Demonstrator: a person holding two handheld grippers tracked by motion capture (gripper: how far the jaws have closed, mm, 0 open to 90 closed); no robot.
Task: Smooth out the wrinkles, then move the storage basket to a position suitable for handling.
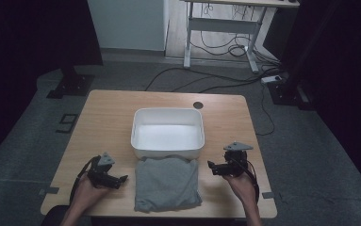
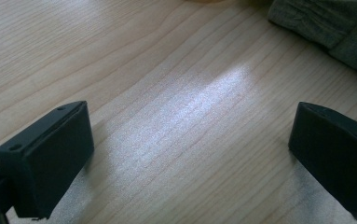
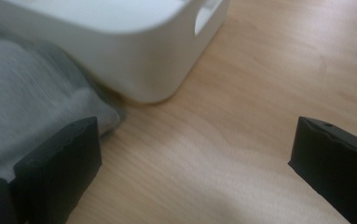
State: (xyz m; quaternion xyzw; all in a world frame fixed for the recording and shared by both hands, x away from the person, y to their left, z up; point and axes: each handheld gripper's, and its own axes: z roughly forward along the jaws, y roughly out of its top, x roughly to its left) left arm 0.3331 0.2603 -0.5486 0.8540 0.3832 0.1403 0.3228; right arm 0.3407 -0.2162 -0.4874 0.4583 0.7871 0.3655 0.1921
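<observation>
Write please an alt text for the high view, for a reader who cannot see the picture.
A folded grey cloth garment lies on a light wooden table, its far edge touching an empty white rectangular plastic tub. A person's hands hold black tongs on each side of it: the left tongs and the right tongs, both open and pointing toward the garment.

Both forearms entered from the near edge. The left gripper (image 1: 121,179) pointed inward, jaws spread wide with nothing between them. The right gripper (image 1: 210,165) also pointed inward, jaws wide apart and empty.
</observation>
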